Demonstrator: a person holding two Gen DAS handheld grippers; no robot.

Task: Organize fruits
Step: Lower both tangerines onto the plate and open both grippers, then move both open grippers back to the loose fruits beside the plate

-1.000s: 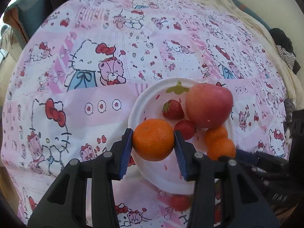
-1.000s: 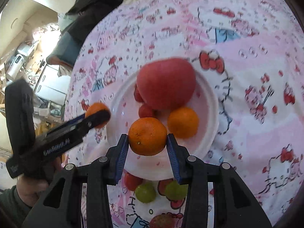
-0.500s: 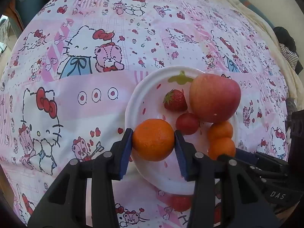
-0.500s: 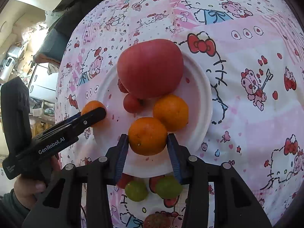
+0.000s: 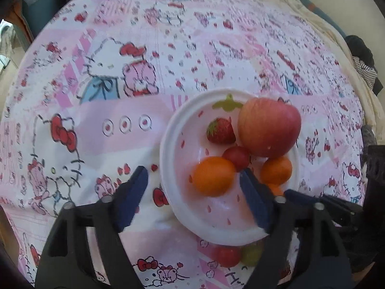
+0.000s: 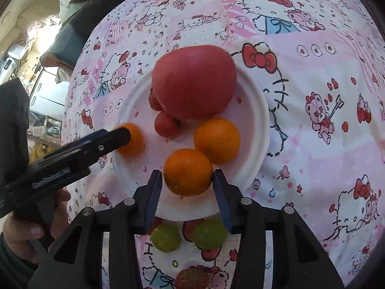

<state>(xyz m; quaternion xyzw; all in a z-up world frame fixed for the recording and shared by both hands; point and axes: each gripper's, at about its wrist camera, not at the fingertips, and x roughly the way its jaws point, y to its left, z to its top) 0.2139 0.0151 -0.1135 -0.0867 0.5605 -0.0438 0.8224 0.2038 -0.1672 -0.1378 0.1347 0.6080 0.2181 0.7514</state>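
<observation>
Oranges sit on the plate [image 5: 168, 144]: one [image 5: 213, 176] inside the spread left claw [image 5: 192, 185], another [image 6: 188, 172] seemingly pinched by the right claw [image 6: 185, 183].

The left wrist view is smeared by motion, so the cloth's [image 5: 120, 130] print reads soft. In it, the left claw's [image 5: 192, 200] right finger covers most of the nearest orange [image 5: 274, 189], and a red fruit [image 5: 228, 256] and green grape [image 5: 251, 255] are half hidden behind the plate's [image 5: 168, 159] near rim. In the right wrist view, the apple [image 6: 195, 82] hides nearly all of the strawberry [image 6: 154, 101], and the left claw's finger overlaps the left orange [image 6: 134, 137].
</observation>
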